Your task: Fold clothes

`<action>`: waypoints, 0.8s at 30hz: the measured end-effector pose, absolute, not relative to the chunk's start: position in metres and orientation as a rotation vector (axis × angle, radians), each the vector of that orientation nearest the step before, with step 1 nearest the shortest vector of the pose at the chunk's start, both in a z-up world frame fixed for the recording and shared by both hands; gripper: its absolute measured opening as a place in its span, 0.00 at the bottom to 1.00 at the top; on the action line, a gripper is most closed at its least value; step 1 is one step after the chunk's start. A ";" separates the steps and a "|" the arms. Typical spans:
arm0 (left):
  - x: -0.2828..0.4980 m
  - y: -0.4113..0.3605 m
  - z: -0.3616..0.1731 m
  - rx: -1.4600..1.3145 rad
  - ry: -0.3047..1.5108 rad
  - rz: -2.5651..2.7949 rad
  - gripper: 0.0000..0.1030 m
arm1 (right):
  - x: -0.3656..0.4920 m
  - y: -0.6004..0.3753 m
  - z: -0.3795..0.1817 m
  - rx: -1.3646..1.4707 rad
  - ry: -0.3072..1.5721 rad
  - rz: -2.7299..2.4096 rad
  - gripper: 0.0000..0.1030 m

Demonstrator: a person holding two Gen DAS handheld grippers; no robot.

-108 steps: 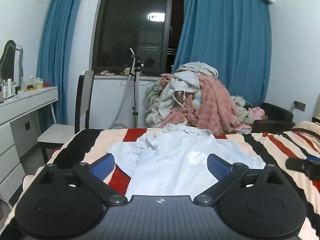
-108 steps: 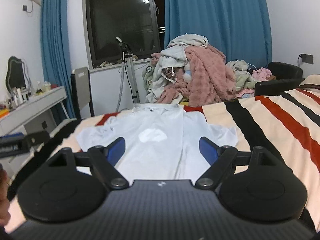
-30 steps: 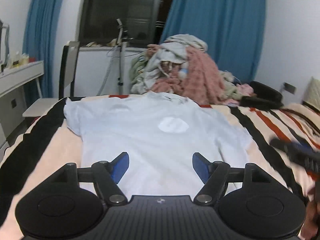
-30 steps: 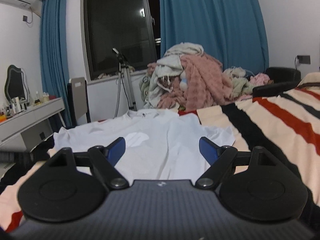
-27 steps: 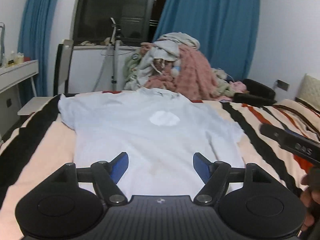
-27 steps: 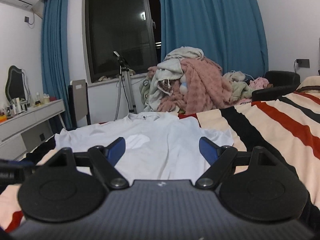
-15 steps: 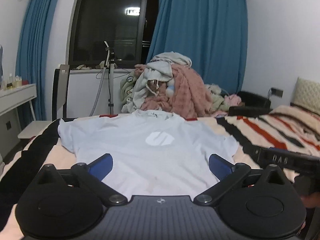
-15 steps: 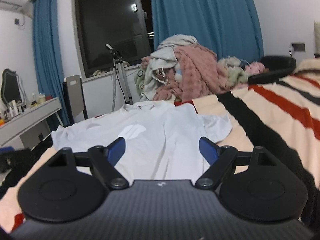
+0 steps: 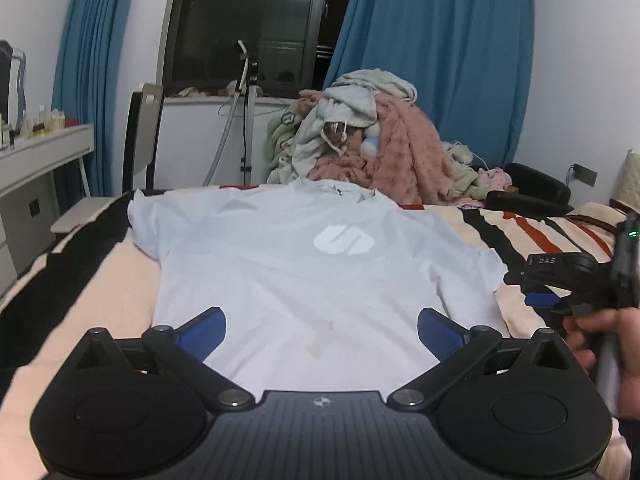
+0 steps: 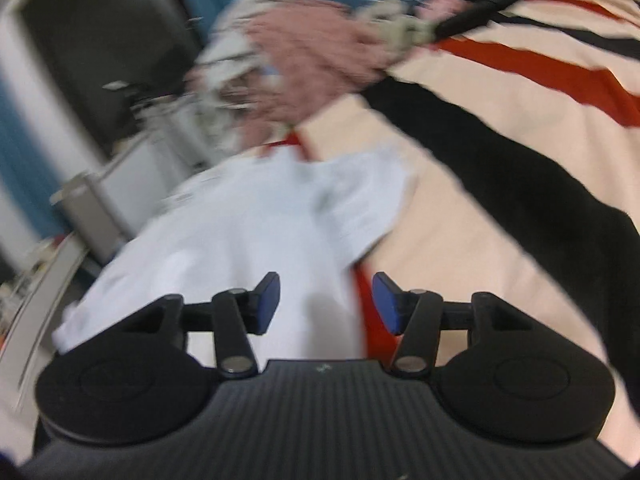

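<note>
- Pale white short-sleeved T-shirt (image 9: 304, 264), white chest logo, flat on striped bedspread (image 9: 532, 232).
- Left gripper (image 9: 322, 330): wide, empty.
- Right gripper (image 10: 326, 304), marked "DAS": parted, empty, over shirt's sleeve edge.

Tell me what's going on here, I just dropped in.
A person holds a gripper in each hand over a white T-shirt spread flat, front up, on a striped bed. The left gripper hangs open over the hem, holding nothing. The right gripper, blurred and tilted, is open by the shirt's right edge near the sleeve. No fold is made yet. A pile of clothes sits behind the bed.
</note>
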State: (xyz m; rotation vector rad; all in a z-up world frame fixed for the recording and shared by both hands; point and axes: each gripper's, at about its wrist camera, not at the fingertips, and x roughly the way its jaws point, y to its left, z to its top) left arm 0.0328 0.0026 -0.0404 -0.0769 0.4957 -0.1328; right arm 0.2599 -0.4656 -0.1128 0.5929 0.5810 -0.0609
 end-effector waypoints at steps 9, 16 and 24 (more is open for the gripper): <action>0.089 0.011 -0.077 -0.209 0.581 -0.106 1.00 | 0.378 -0.509 -0.171 0.551 0.538 -0.095 0.47; 0.135 0.006 -0.110 -0.226 0.691 -0.076 1.00 | 0.423 -0.519 -0.137 0.253 0.498 -0.157 0.06; 0.160 -0.007 -0.124 -0.157 0.692 -0.066 1.00 | 0.493 -0.576 -0.103 0.088 0.497 -0.295 0.06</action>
